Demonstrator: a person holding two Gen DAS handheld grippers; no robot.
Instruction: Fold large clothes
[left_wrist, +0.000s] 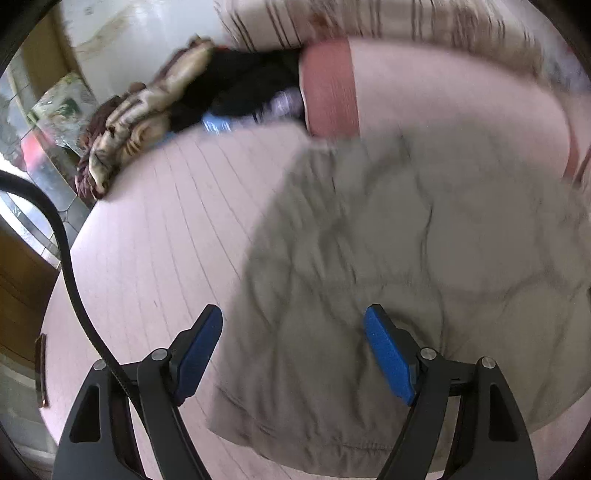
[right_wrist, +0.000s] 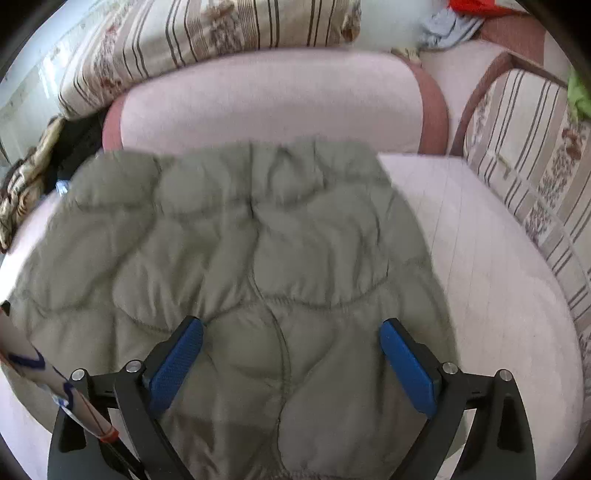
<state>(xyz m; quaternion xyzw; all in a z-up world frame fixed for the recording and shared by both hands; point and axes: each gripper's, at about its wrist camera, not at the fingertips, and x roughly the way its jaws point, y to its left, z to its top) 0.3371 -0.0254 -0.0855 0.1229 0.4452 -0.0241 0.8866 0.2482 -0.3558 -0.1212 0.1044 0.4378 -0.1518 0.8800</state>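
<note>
The puffy olive-green quilted jacket (right_wrist: 236, 258), stitched in curved, rounded panels, lies flat at the centre of the pale pink ribbed bed sheet (right_wrist: 480, 280). The left gripper (left_wrist: 293, 328) and right gripper (right_wrist: 291, 339) hang above it, blue textured pads spread wide, pinching nothing. A striped floral cushion (right_wrist: 192, 40) sits at 12 o'clock.

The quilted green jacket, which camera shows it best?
The right wrist view: the quilted green jacket fills the middle, spread flat on the pink bed, with its far edge and both sides visible. The left wrist view shows the jacket blurred and cut off at the right.
</note>
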